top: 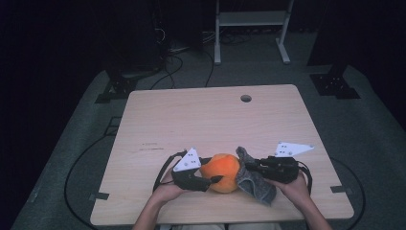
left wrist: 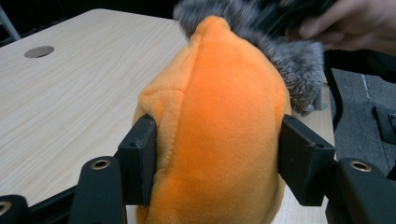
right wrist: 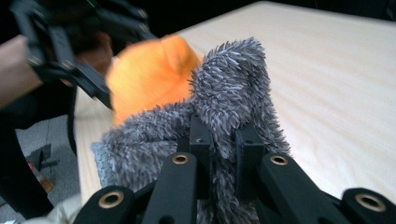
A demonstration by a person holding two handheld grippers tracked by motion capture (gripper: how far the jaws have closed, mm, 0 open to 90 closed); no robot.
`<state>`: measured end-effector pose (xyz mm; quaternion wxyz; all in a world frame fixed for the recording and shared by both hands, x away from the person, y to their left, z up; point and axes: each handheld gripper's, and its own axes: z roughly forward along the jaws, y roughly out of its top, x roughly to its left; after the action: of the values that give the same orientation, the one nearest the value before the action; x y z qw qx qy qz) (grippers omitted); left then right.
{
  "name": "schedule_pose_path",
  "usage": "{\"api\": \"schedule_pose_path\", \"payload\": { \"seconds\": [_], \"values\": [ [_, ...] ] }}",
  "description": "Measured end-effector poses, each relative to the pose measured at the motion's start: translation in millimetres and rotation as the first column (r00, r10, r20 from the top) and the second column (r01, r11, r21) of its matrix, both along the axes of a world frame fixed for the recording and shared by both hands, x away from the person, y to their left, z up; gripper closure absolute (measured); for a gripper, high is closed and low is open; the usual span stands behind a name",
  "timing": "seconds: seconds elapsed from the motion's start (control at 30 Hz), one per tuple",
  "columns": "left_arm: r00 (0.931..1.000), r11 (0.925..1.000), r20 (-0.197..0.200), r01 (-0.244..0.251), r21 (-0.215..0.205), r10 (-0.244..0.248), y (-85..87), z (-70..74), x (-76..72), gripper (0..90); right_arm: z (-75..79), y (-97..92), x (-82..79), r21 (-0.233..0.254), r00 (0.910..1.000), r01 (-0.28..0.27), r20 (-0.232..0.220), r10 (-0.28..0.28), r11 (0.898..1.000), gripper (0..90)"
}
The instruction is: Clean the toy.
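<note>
— Progress so far, going left to right?

— Left gripper (top: 207, 181) clamping the round orange plush ball (top: 221, 172) across its middle, pads (left wrist: 138, 158) pressing into both flanks. Sitting on the pale wooden table (top: 191, 115), near the front edge, between the two hands.

— And the right side?

— Right gripper (right wrist: 223, 140) pinching a fold of the shaggy grey fabric cover (right wrist: 229, 88), jaws nearly together with the pile squeezed between them. Hanging against the ball's right flank, touching it, bunched and partly draped down toward the tabletop.

— Done, then?

— Hardly. Looking like both pieces secured and nothing more. Cover hugging one side only, most of the orange surface showing bare. Whether peeling off or pulling on, impossible telling; either way, bulk of the work probably remaining.
</note>
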<state>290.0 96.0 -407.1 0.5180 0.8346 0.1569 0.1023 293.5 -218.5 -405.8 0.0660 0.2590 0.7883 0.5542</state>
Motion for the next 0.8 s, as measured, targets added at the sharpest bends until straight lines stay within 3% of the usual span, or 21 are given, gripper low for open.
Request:
{"api": "schedule_pose_path", "payload": {
  "seconds": [0.1, 0.2, 0.27, 0.37, 0.4, 0.43, 0.57, 0.67, 0.8],
  "values": [
    [0.9998, 1.0000, 0.019, 0.002, 0.008, -0.002, -4.3, 1.1, -1.6, 36.7, 12.3, 6.2, -8.2, 0.045, 0.9979, -0.052, 0.042, 0.050, 0.998, 80.2],
    [0.9997, 0.9999, 0.024, 0.012, -0.006, -0.012, -5.1, 4.5, -3.4, 36.7, 17.0, 13.0, -14.1, 0.012, 0.9947, -0.061, 0.083, 0.060, 0.998, 80.3],
    [0.9998, 0.9996, 0.014, 0.017, -0.023, -0.017, -4.7, 5.0, -3.5, 36.7, 14.5, 9.4, -11.3, 0.018, 0.9965, -0.052, 0.066, 0.051, 0.998, 80.3],
    [0.9999, 0.9998, 0.003, 0.014, 0.012, -0.014, -10.5, -3.7, -2.8, 36.4, 4.8, 7.8, -5.4, 0.014, 0.9991, -0.036, 0.022, 0.035, 0.999, 80.3],
    [0.9998, 0.9998, -0.005, 0.017, 0.001, -0.017, -10.7, -5.7, -1.6, 35.3, -1.3, 8.6, -2.9, -0.004, 0.9996, -0.028, 0.004, 0.028, 1.000, 80.3],
    [0.9999, 0.9999, -0.005, 0.012, -0.004, -0.012, -10.7, -5.9, -0.9, 33.8, -5.6, 8.3, -1.5, 0.010, 0.9997, -0.022, -0.009, 0.022, 1.000, 80.3],
    [1.0000, 0.9998, -0.001, 0.009, -0.017, -0.009, -8.0, -6.5, 1.5, 19.2, -8.0, 4.4, 1.2, 0.017, 0.9998, -0.008, -0.020, 0.008, 1.000, 80.3],
    [0.9998, 0.9996, -0.014, 0.010, -0.028, -0.010, -2.5, -9.4, 4.4, 15.5, -10.8, 2.6, 2.8, 0.013, 0.9997, -0.002, -0.026, 0.003, 1.000, 80.2],
    [0.9987, 0.9998, -0.048, 0.017, 0.004, -0.017, -5.7, -19.7, 8.0, 11.6, -12.4, -2.1, 4.9, 0.016, 0.9992, 0.019, -0.035, -0.018, 1.000, 80.2]
  ]
}}
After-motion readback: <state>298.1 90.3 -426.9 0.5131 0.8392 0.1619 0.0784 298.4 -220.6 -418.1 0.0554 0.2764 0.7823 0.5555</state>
